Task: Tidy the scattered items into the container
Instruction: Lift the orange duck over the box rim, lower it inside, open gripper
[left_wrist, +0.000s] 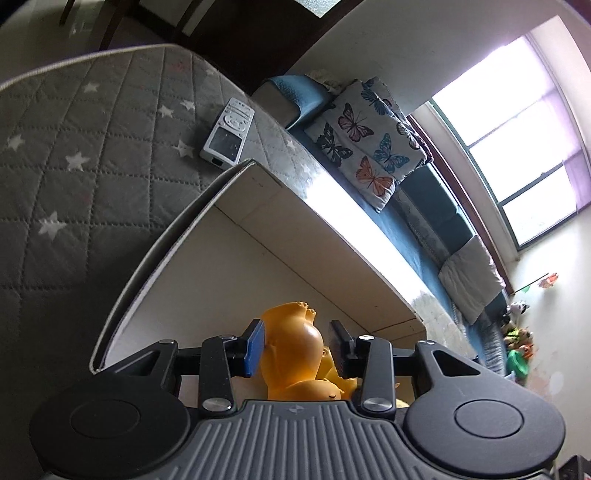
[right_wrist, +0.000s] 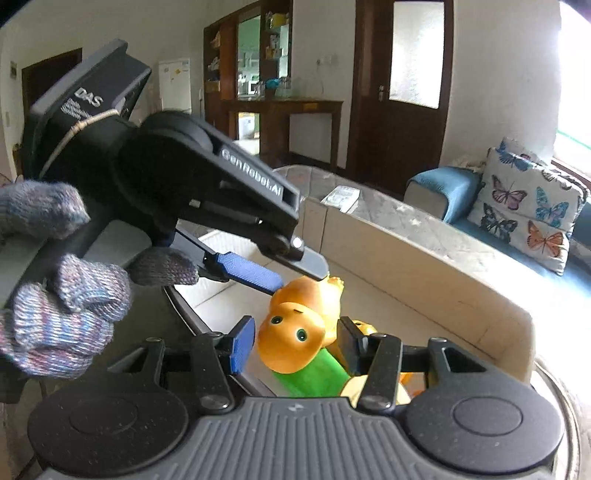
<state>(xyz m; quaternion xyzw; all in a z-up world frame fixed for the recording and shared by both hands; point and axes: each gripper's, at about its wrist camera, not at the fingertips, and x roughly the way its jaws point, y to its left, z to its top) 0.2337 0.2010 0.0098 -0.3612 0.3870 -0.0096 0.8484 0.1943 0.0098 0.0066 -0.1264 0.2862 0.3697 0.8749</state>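
An open cardboard box (left_wrist: 258, 206) with a pale inside stands on a grey star-quilted mattress (left_wrist: 74, 155). My left gripper (left_wrist: 297, 347) is over the box, its pads pressed on an orange toy figure (left_wrist: 295, 332) whose feet point away. In the right wrist view the left gripper (right_wrist: 284, 271), held by a gloved hand (right_wrist: 62, 295), reaches in from the left onto that figure (right_wrist: 325, 291). My right gripper (right_wrist: 295, 345) is shut on a toy with an orange head and green body (right_wrist: 291, 339) above the box (right_wrist: 406, 258). More orange toys (right_wrist: 369, 391) lie underneath.
A grey remote control (left_wrist: 229, 129) lies on the mattress beyond the box, also in the right wrist view (right_wrist: 341, 194). A butterfly-print pillow (left_wrist: 362, 136) rests on a blue sofa (left_wrist: 436, 206) under a window. A wooden door and shelves stand at the back.
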